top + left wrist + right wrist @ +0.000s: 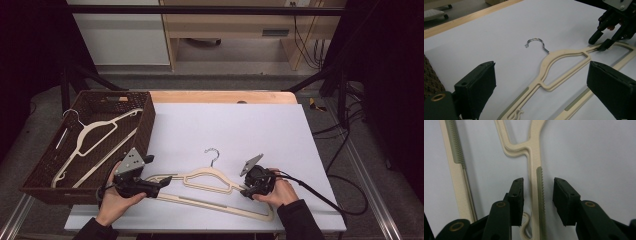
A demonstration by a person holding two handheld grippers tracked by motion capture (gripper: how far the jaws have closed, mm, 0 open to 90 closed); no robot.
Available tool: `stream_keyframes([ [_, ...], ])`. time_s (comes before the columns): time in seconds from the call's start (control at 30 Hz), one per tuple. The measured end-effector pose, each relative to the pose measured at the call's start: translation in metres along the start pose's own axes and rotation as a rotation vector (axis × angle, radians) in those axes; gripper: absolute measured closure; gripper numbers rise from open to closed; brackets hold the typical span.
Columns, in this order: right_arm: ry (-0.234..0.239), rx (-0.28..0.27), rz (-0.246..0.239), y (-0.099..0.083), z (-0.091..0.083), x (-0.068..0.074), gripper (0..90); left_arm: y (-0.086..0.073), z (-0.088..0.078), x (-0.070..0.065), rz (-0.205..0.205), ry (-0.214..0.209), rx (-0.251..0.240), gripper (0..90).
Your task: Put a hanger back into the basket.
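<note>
The hanger (210,181) is lying flat on the white surface (240,125), near the front edge. The right tongs (537,195) are straddling its right arm — gaps showing on both sides. The left tongs (541,90) are gaping wide over its left end — gripping nothing.

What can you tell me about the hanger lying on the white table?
The hanger is cream-coloured and looks like plastic, with a silver metal hook at the top. It has two sloping shoulder arms, a straight bottom bar and greenish ribbed grip strips on them. It lies flat on the white table, hook pointing away from the person. The right gripper has one shoulder arm between its jaws, with gaps showing on both sides. The left gripper is open around the other end.
</note>
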State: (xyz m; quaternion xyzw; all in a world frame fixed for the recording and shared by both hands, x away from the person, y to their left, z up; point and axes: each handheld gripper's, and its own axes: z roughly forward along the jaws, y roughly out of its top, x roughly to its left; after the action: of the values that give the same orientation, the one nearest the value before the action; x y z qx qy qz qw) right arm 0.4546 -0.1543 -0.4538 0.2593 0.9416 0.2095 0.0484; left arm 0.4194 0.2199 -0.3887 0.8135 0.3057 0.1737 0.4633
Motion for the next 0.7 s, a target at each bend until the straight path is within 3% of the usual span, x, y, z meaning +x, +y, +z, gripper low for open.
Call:
stream_keyframes([
  [0.13,0.007,0.006,-0.012,0.000,0.000,-0.001,69.4,0.000,0.001,0.001,-0.001,0.002,0.002,8.2],
  [0.17,0.001,0.006,-0.035,-0.001,0.000,-0.002,70.7,0.000,0.001,0.000,-0.001,0.002,0.004,8.2],
  [0.3,0.029,0.009,-0.043,0.000,0.000,-0.001,77.5,0.000,0.003,-0.001,0.006,-0.004,0.013,8.2],
  [0.47,0.033,0.005,-0.077,-0.001,0.000,-0.003,79.0,-0.001,0.006,-0.003,0.011,-0.009,0.022,8.3],
  [0.67,0.032,-0.003,-0.076,-0.001,-0.002,-0.003,79.0,0.000,0.010,-0.006,0.022,-0.016,0.038,8.3],
  [0.7,0.032,-0.007,-0.055,-0.001,-0.003,-0.001,79.0,0.000,0.010,-0.006,0.022,-0.017,0.038,8.2],
])
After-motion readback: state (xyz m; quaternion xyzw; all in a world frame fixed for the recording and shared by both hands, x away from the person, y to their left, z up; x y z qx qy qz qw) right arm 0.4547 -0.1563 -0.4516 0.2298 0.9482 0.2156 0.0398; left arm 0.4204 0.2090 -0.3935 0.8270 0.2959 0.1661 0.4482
